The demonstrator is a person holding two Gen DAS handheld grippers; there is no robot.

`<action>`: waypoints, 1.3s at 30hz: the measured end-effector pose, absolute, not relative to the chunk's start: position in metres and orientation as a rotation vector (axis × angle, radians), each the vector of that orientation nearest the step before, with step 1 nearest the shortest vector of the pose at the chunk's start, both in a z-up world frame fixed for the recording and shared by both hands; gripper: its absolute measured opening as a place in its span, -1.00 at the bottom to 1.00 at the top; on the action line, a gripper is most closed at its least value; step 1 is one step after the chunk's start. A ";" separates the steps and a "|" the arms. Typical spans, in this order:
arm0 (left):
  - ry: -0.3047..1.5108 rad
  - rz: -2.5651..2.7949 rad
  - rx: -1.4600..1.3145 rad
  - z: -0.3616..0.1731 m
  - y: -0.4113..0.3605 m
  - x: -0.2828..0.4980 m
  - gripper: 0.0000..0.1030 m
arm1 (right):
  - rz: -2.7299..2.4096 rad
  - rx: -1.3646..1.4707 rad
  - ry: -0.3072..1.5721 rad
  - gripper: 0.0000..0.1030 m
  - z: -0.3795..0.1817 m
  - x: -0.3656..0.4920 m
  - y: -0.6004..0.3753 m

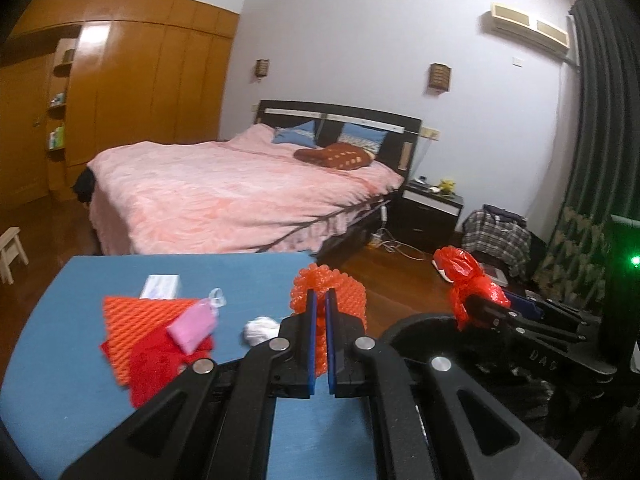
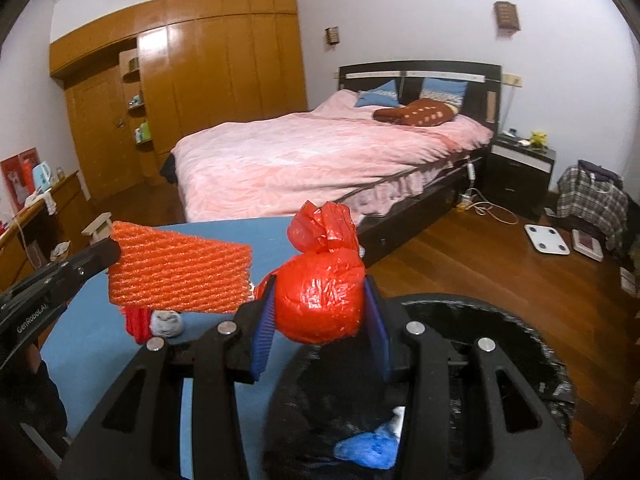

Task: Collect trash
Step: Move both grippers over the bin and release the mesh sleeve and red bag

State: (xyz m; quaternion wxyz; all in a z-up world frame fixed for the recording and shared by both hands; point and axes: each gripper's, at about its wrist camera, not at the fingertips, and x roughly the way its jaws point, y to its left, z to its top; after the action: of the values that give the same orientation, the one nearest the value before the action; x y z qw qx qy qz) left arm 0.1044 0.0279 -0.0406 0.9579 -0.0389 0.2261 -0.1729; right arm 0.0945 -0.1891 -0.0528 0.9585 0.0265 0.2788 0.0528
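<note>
Through the left wrist camera I see my left claw point(image 1: 321, 300) clamped tight on an orange foam net point(image 1: 332, 304), which stands up between the blue pads point(image 1: 313, 344) above the blue tabletop point(image 1: 80, 360). More trash lies on that tabletop to the left: a flat orange net point(image 1: 132, 320) with a red scrap point(image 1: 156, 364) and a pink packet point(image 1: 192, 326) on it, and a white wad point(image 1: 260, 330) just beside my claw. At the right my right claw point(image 1: 476, 306) holds a red bag point(image 1: 466, 280) over the black bin point(image 1: 416, 328). A pink bed point(image 1: 240, 192) fills the room behind.

Through the right wrist camera my right claw point(image 2: 320, 292) is closed on the knotted red bag point(image 2: 320, 300), pads pressing both its sides, knot pointing up. It hangs above the bin's point(image 2: 500, 332) near rim; a blue scrap point(image 2: 364, 448) lies inside. At the left the other claw point(image 2: 108, 252) holds the foam net point(image 2: 180, 276) by one edge, above the tabletop point(image 2: 100, 340) and the white wad point(image 2: 166, 324).
</note>
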 end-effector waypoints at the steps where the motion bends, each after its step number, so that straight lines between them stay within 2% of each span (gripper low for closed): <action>1: 0.457 -0.361 -0.076 -0.040 0.024 0.104 -0.92 | 0.095 0.055 0.564 -0.22 -0.053 0.092 -0.195; 12: 0.468 -0.498 -0.051 -0.040 -0.039 0.101 -0.92 | -0.038 0.073 0.560 -0.22 -0.060 0.070 -0.251; 25: 0.555 -0.599 0.003 -0.073 -0.098 0.104 -0.92 | -0.174 0.108 0.618 -0.21 -0.095 0.052 -0.299; 30: 0.595 -0.635 0.010 -0.082 -0.105 0.107 -0.90 | -0.203 0.119 0.637 -0.10 -0.105 0.051 -0.309; 35: 0.615 -0.634 0.002 -0.086 -0.104 0.108 -0.22 | -0.225 0.123 0.645 0.22 -0.110 0.051 -0.312; 37: 0.612 -0.623 -0.003 -0.086 -0.099 0.107 -0.12 | -0.231 0.120 0.641 0.35 -0.111 0.051 -0.311; 39: 0.608 -0.605 -0.005 -0.085 -0.093 0.107 0.04 | -0.234 0.118 0.634 0.62 -0.110 0.051 -0.310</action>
State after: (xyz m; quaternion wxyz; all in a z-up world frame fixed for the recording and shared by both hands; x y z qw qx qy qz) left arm 0.1075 -0.0933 -0.0850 0.9094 -0.0026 0.2950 -0.2932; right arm 0.0506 -0.3097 -0.1104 0.9417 0.0577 0.3110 -0.1146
